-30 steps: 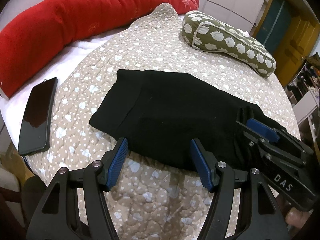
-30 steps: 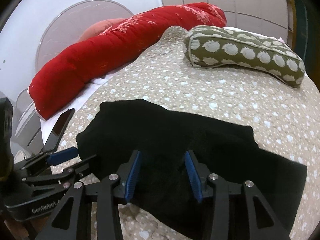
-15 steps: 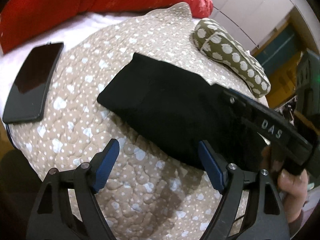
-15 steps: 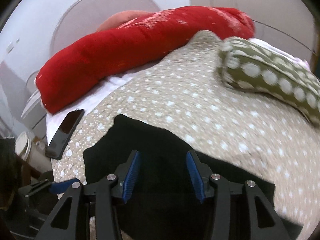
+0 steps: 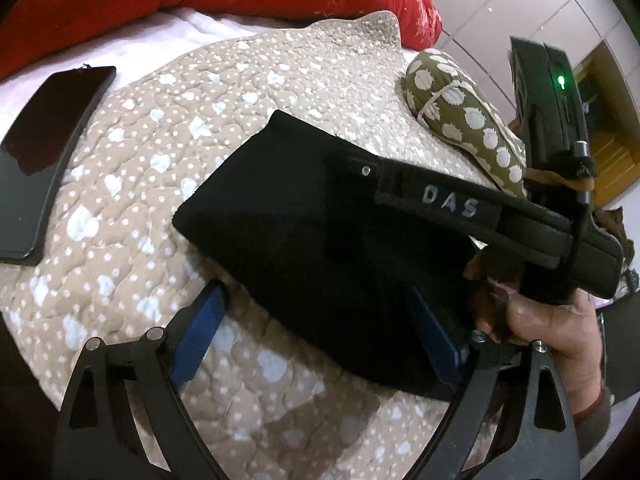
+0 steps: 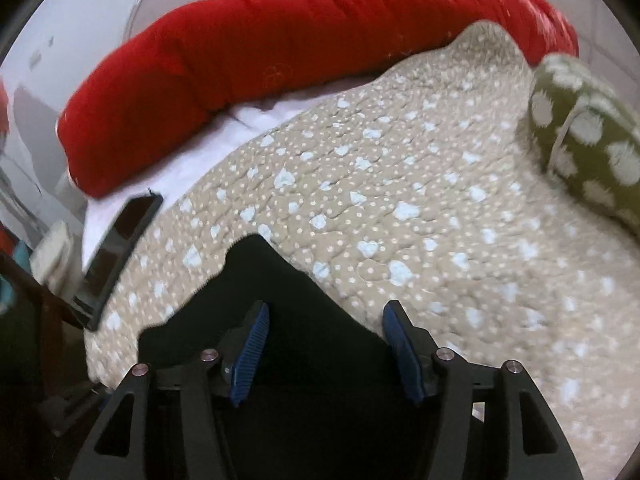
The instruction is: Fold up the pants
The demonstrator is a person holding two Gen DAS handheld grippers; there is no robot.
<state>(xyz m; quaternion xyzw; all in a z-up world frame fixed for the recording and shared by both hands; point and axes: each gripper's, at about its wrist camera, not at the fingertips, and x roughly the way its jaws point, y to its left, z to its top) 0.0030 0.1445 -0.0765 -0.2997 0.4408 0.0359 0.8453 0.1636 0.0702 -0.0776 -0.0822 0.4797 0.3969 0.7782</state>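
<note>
The black pants (image 5: 304, 220) lie folded into a thick rectangle on the dotted beige quilt (image 5: 168, 128). My left gripper (image 5: 318, 320) straddles their near edge. Its jaws are opening wide and the blue pads (image 5: 200, 332) stand clear of the cloth. In the right wrist view the pants (image 6: 280, 288) fill the lower middle. My right gripper (image 6: 326, 344) hangs over them with its jaws opening and the cloth below and between the pads, not pinched. In the left wrist view its black body marked DAS (image 5: 448, 204) crosses above the pants, held by a hand (image 5: 556, 344).
A long red bolster (image 6: 280, 48) lines the far side of the bed. An olive pillow with white spots (image 5: 464, 120) lies at the right. A black phone (image 5: 44, 152) rests on the white sheet at the left, close to the bed's edge.
Both pairs of jaws have spread wider. The right gripper has swept left across the pants toward their left end. The left gripper has sunk closer to the near edge and rolled.
</note>
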